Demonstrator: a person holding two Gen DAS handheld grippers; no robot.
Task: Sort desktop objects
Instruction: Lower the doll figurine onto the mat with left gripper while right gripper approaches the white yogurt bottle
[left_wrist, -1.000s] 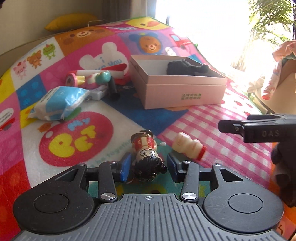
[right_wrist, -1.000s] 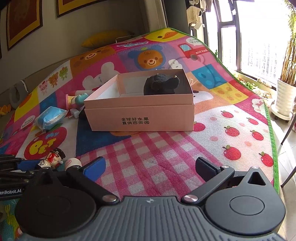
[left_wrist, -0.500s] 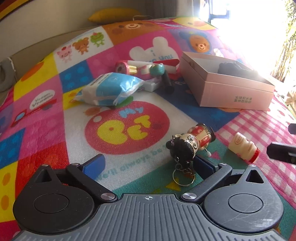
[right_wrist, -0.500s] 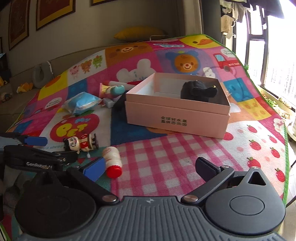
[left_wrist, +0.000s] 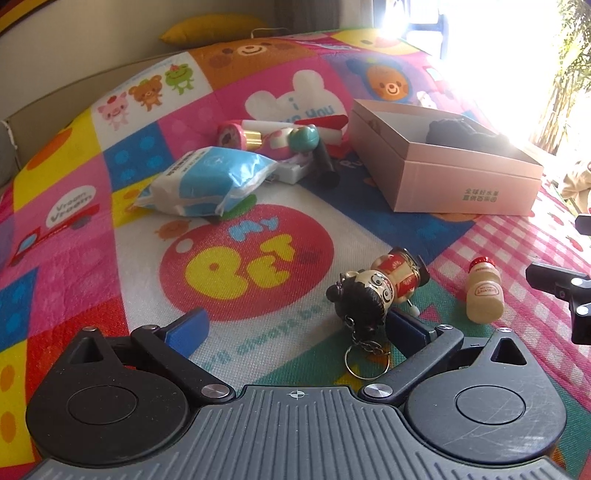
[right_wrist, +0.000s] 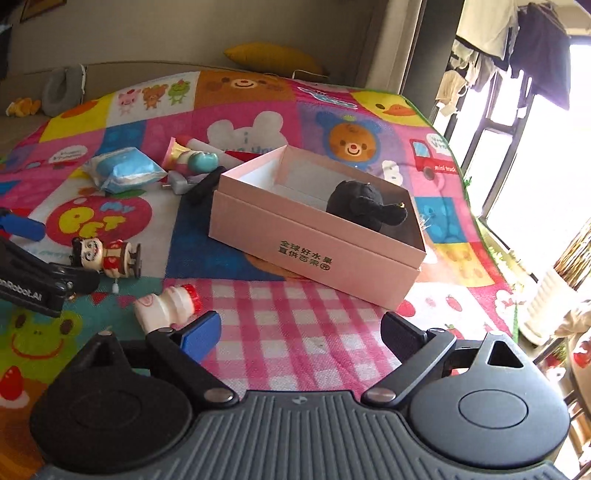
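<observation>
My left gripper (left_wrist: 295, 326) stands open low over the play mat. A little doll keychain (left_wrist: 373, 291) lies on its side, with its head just ahead of the right finger and its ring between the fingers. A small yogurt bottle (left_wrist: 482, 295) lies to its right. My right gripper (right_wrist: 301, 332) is open with its jaws closing on nothing. The bottle (right_wrist: 166, 306) lies just outside its left fingertip. The pink box (right_wrist: 314, 258) behind holds a black plush toy (right_wrist: 365, 206). One left finger (right_wrist: 55, 280) shows beside the doll (right_wrist: 107, 256).
A blue and white pack (left_wrist: 210, 184), a pile of tubes and small toys (left_wrist: 273, 134) and a black stick (left_wrist: 325, 162) lie left of the box (left_wrist: 461, 184). A yellow cushion (right_wrist: 273, 57) lies at the mat's far edge. A white planter (right_wrist: 543, 306) and window are on the right.
My left gripper opened and let go of the doll, which now lies on the mat. Both views swung; the bottle came up close to my right gripper's left finger.
</observation>
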